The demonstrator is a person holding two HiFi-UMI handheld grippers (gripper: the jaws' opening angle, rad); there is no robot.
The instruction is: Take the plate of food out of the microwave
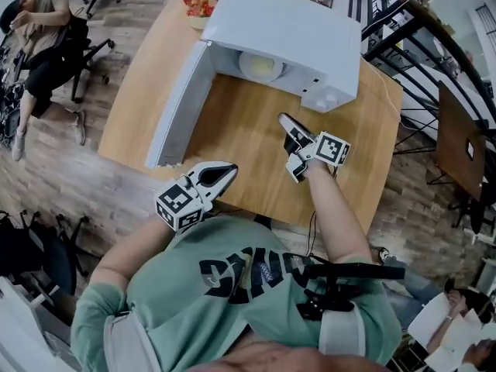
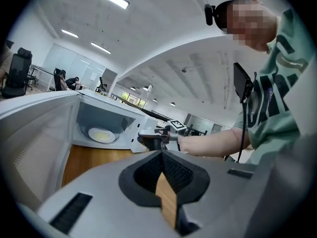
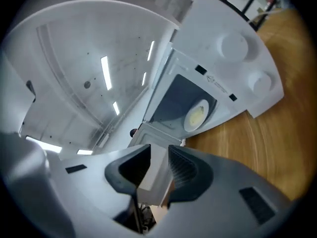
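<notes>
A white microwave (image 1: 287, 29) stands on the wooden table (image 1: 248, 138) with its door (image 1: 177, 107) swung open to the left. Inside lies a white plate (image 1: 260, 66) of pale yellow food, also seen as the plate (image 2: 101, 134) and the plate (image 3: 196, 115) in the gripper views. My right gripper (image 1: 285, 122) hovers over the table in front of the cavity, apart from the plate; its jaws (image 3: 159, 155) stand open with nothing between them. My left gripper (image 1: 231, 169) is at the table's near edge beside the door's end, its jaws (image 2: 162, 155) shut and empty.
A bowl of red items (image 1: 200, 1) sits behind the microwave. The two control knobs (image 3: 233, 46) are on the microwave's right side. A person sits on an office chair (image 1: 39, 29) at far left. A dark railing (image 1: 403, 22) runs along the right.
</notes>
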